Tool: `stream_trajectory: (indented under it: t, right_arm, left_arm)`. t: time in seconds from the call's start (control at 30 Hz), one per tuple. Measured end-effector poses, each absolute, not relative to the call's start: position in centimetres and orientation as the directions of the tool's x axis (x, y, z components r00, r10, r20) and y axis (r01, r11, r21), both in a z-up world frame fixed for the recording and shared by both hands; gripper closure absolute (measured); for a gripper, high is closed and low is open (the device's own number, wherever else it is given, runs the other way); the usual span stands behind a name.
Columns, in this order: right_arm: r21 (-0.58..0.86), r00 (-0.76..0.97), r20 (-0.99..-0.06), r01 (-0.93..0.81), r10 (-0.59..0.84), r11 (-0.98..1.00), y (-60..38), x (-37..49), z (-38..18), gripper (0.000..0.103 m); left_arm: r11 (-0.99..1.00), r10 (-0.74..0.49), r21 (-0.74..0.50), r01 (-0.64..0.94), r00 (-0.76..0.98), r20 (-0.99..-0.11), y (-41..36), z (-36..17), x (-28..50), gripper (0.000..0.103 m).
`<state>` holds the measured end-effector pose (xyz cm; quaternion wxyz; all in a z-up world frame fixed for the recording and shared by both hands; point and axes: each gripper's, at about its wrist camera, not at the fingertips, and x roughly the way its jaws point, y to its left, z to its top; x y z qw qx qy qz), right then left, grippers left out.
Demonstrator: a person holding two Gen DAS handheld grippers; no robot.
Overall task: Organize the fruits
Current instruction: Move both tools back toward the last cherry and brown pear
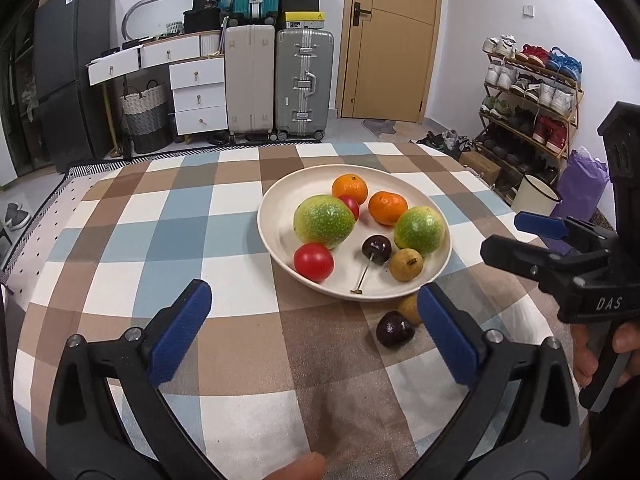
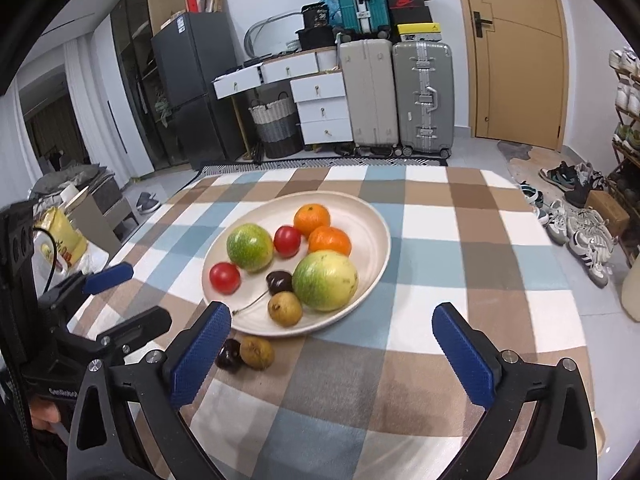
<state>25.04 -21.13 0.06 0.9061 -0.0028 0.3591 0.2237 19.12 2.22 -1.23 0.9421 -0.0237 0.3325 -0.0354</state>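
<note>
A cream plate (image 1: 280,196) (image 2: 376,220) on the checked tablecloth holds two oranges (image 1: 387,208), two green-yellow fruits (image 1: 323,221), two red tomatoes (image 1: 313,262), a dark cherry with stem (image 1: 376,249) and a small brown fruit (image 1: 406,265). Off the plate, at its near rim, lie a dark cherry (image 1: 395,329) (image 2: 229,354) and a brown fruit (image 1: 410,307) (image 2: 257,353). My left gripper (image 1: 316,334) is open and empty, just left of them. My right gripper (image 2: 332,354) is open and empty, with the loose fruits by its left finger.
The checked table (image 1: 240,240) ends at a far edge toward suitcases (image 1: 304,84), white drawers and a wicker basket. A shoe rack (image 1: 532,92) and a white bucket (image 1: 536,194) stand at the right. Each gripper shows in the other's view.
</note>
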Motion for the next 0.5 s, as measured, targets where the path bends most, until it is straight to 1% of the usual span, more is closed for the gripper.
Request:
stream_trajectory:
  t: [0.17,0.4,0.5]
  right_arm:
    - [0.177,0.613,-0.669,-0.419,0.421,0.891,-20.8,25.0,-1.3,0.001]
    - [0.19,0.564,-0.714,-0.413,0.414,0.891,-20.5,25.4,-3.0,0.001]
    - [0.165,0.559,-0.734,-0.404,0.386,0.9,-20.3,25.6,-3.7,0.001]
  left_arm:
    - [0.997,-0.079,-0.054,0.058,0.779,-0.622,1.9,-1.1,18.5,0.0]
    - [0.998,-0.064,-0.019,0.067,0.755,-0.652,1.1,-2.2,18.7,0.0]
    - [0.997,-0.063,-0.007,0.078,0.744,-0.665,0.8,-2.7,18.9,0.0]
